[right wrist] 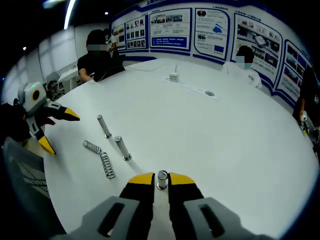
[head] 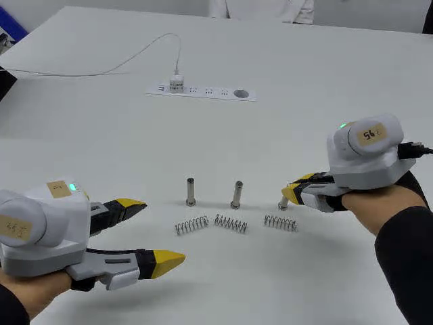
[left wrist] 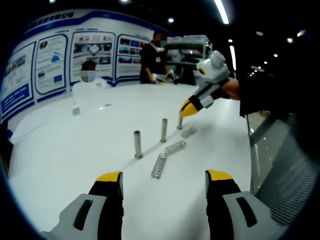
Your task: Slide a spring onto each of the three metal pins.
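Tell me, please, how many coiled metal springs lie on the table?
3, loose in a row: left coiled metal spring, middle spring, right spring beside the gripped metal pin; none seems hidden.

Three pins [head: 191, 191], seemingly all upright; springs [head: 231, 223] alongside.

A broad white matte surface [head: 304, 68] carries everything. Toward its near side three short grey metal cylinders stand upright in a row: the left pin [head: 191, 191], the middle pin [head: 237, 194] and the right pin [head: 283, 203], of which only the base shows. Just in front of them three small coiled wire springs lie on their sides, apart from the pins: the left spring [head: 192, 225], the middle spring [head: 231, 223] and the right spring [head: 280, 223]. Farther back lies a flat white power strip [head: 201, 91], and a thin white cable [head: 115, 68] trails away to the left.
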### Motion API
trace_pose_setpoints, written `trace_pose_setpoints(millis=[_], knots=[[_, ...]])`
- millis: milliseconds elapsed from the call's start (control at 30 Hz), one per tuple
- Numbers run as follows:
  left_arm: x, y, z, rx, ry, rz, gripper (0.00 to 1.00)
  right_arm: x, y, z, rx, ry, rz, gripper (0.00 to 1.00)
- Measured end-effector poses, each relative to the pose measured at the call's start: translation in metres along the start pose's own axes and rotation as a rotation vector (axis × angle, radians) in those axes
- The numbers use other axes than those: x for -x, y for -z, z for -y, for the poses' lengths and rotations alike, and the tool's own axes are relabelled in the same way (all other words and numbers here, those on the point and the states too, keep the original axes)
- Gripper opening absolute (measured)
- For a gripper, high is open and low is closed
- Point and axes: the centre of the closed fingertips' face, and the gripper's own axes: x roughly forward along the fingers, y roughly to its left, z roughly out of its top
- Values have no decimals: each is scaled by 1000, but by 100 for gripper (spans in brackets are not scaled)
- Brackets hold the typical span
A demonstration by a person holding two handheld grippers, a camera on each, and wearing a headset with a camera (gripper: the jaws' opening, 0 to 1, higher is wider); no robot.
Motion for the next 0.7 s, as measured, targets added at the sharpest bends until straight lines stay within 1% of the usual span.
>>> trace_pose_setpoints(millis=[300,500,700], knots=[[0,0,0,-3,0,1,68,4,1,2,17,5,8,17],[1,0,0,-3,0,-1,68,11,5,5,23,5,5,17],[0,-1,2,-7,4,-1,68,14,9,-1,45,-15,-4,17]])
